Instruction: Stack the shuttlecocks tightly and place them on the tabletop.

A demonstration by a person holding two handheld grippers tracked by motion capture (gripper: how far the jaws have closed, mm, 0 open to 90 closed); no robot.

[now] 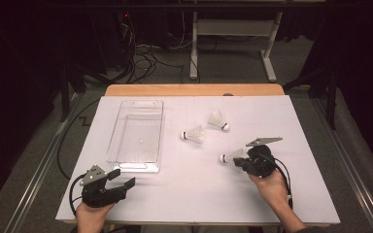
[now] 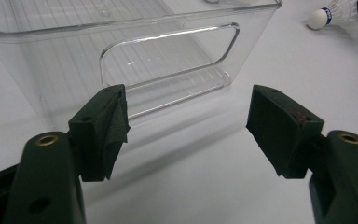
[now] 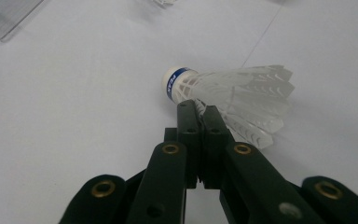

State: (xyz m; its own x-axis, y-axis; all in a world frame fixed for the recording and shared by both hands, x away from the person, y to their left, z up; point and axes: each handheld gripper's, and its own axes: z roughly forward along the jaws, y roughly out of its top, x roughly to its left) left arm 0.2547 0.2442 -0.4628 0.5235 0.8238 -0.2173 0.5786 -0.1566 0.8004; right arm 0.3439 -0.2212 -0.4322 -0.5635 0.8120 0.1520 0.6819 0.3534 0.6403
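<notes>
Three shuttlecocks (image 1: 194, 134) lie outside clear bin (image 1: 137, 136).

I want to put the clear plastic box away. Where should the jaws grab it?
Grip the near end wall of the clear plastic box at its cut-out handle slot, one jaw through the slot, coming from the open left gripper's side. The wall is thin and upright, so jaws can probably pinch it.

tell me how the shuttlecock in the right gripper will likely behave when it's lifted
The shuttlecock probably weighs almost nothing; its skirt is thin and open. The right gripper pinches that skirt, which may flex or crush. If dropped, its round cork could let it roll in an arc.
</notes>
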